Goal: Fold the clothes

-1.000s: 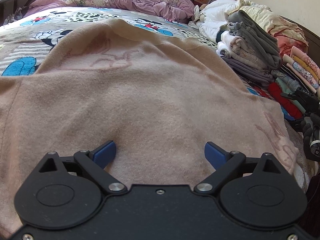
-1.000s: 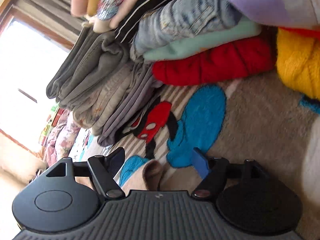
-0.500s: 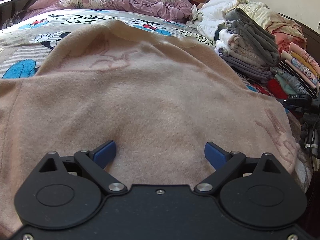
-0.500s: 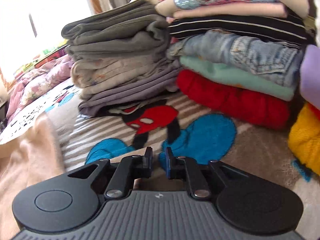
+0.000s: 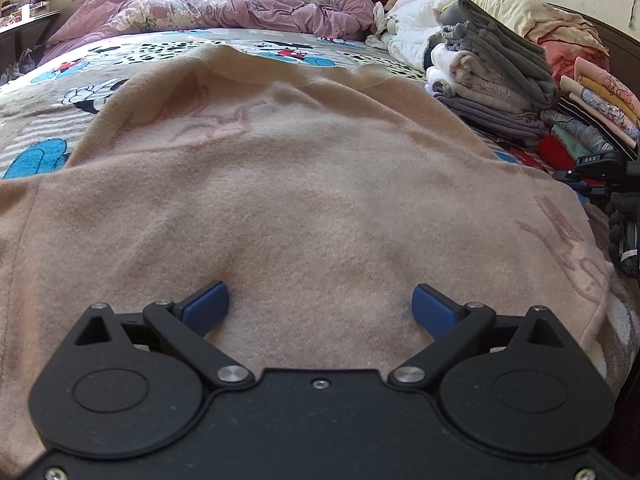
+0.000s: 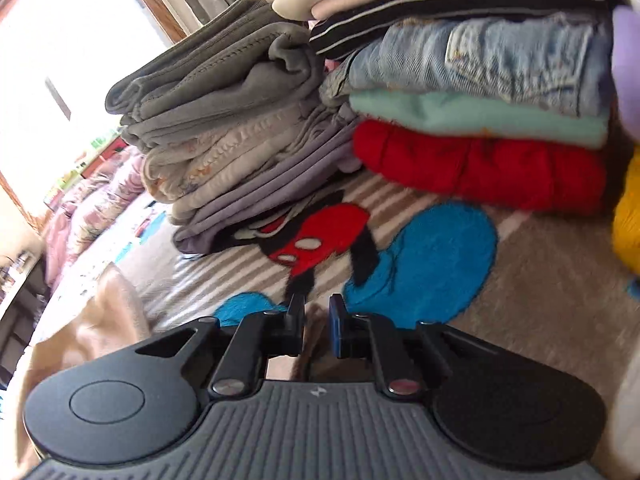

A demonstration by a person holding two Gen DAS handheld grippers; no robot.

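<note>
Left wrist view has your left gripper spread wide, pinning the beige fleece sweater flat on the bed, while your right gripper pinches its right edge, probably for folding.

My right gripper: cloth between fingers blurred, grip unclear. Pink sweater cut off at left and bottom edges. Clothes stack top cropped, smeared.
</note>
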